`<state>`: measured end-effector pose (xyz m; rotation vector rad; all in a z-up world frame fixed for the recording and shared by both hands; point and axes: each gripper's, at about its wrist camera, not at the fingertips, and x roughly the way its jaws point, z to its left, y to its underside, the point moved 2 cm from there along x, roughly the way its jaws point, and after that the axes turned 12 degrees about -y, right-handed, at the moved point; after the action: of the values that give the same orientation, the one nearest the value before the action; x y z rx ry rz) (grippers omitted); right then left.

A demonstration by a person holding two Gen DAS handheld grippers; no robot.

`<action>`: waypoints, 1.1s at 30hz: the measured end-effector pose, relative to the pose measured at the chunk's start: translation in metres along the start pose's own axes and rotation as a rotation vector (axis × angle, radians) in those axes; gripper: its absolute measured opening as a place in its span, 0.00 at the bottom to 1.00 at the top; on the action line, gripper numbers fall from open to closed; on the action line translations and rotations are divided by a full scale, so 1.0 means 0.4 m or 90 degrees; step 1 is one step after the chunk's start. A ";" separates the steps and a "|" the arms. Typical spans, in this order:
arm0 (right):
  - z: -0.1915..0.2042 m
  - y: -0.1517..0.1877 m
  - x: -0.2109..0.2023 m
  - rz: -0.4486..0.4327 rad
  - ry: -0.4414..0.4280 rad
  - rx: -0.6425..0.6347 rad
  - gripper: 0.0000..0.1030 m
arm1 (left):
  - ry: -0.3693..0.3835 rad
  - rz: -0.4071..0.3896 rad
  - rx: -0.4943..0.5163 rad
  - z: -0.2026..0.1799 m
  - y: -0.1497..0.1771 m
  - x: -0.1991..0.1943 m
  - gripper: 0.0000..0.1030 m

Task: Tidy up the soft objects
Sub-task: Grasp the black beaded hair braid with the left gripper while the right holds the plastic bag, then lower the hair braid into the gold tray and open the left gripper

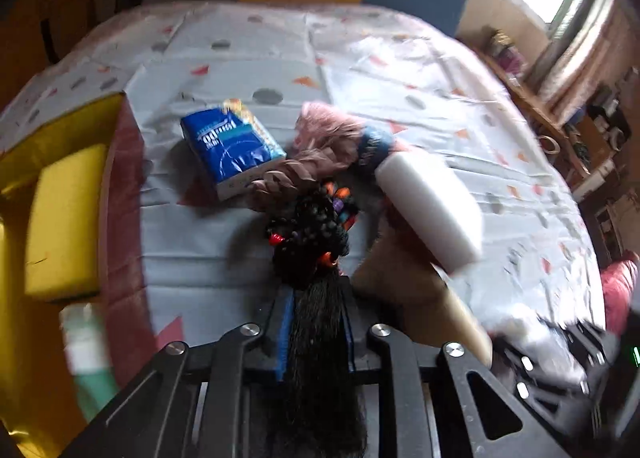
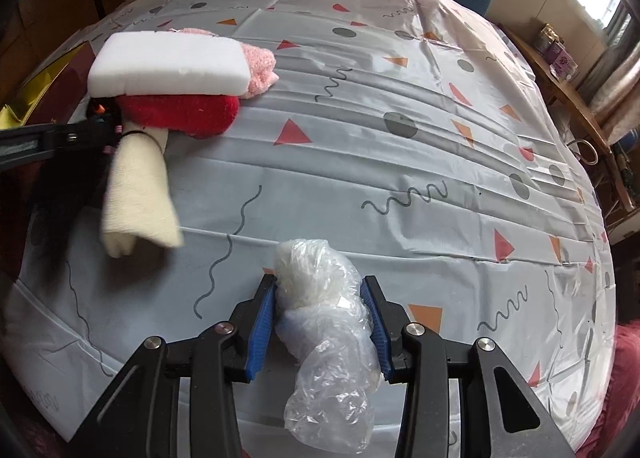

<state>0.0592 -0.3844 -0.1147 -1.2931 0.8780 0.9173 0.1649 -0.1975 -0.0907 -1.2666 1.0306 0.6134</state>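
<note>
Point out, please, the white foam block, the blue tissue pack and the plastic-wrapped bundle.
white foam block point(image 2: 168, 64): right wrist view, middle of its top face.
blue tissue pack point(image 1: 230, 148): left wrist view, its blue printed face.
plastic-wrapped bundle point(image 2: 320, 290): right wrist view, part between the blue pads.

Two handheld grippers of black angular linkage arms pinned with round silver screws, left gripper point(image 1: 316, 322) and right gripper point(image 2: 320, 322) alike, each ending in two fingers point(image 2: 262, 322) faced with ribbed bright-blue pads point(image 1: 285, 332).
</note>
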 end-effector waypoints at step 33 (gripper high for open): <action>0.008 0.013 -0.001 -0.004 0.021 -0.025 0.45 | 0.020 0.031 0.113 -0.064 0.180 -0.043 0.31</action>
<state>0.0542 -0.3811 -0.1162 -1.3472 0.8846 0.9143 0.0888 -0.2025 -0.1087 -1.1020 1.1201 0.5287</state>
